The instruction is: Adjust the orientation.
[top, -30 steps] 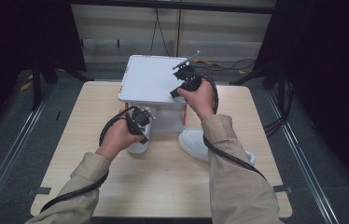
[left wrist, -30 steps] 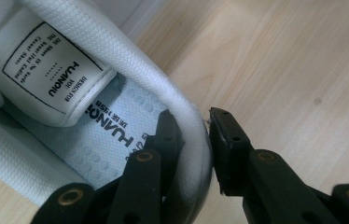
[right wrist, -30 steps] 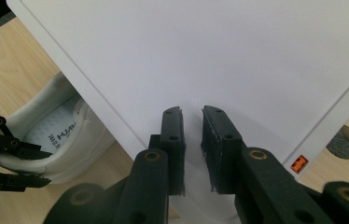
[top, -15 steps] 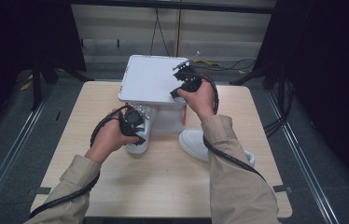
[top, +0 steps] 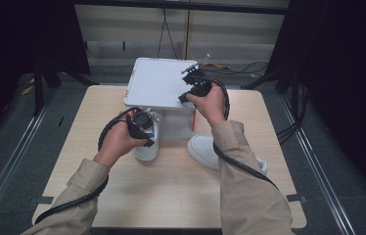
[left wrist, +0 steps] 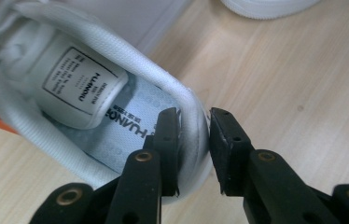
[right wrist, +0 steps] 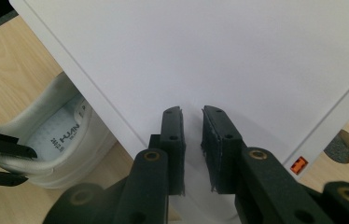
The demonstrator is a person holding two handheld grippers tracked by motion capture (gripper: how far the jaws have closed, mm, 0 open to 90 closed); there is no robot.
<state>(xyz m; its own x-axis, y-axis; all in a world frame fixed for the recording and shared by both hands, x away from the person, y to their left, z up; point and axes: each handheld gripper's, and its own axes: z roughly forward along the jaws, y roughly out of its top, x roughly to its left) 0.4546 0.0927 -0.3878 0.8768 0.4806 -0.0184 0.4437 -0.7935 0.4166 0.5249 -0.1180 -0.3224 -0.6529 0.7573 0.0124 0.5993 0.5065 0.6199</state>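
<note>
Right at the front edge of the white rectangular cardboard shoebox [top: 159, 83], a white low-top leather sneaker [top: 148, 142] sits on the table with its heel toward the person and its toe up against the box. The left gripper [left wrist: 194, 140] is on that heel: one jaw sits inside the shoe over the pale printed insole [left wrist: 130, 126], the other outside, with the padded heel collar between them. The jaws have just been closing and now pinch the collar, so the gap is narrow, about as wide as the heel wall.

A second white sneaker [top: 210, 152] lies just beside the box's front right corner, partly hidden under the person's beige sleeve [top: 249, 196].

On top of the box, near its right front corner, the right gripper [right wrist: 192, 140] points down at the flat white lid. Its jaws stand a small way apart with bare lid showing between them; the tips look like they rest on or very close to the lid, can't tell which. Nothing is held in them. A small orange mark [right wrist: 297, 164] shows on the box's side edge.

Everything rests on a light wooden table [top: 122, 196]. Beyond the box, black cables [top: 230, 66] trail over a grey floor, with dark curtains on both sides.
</note>
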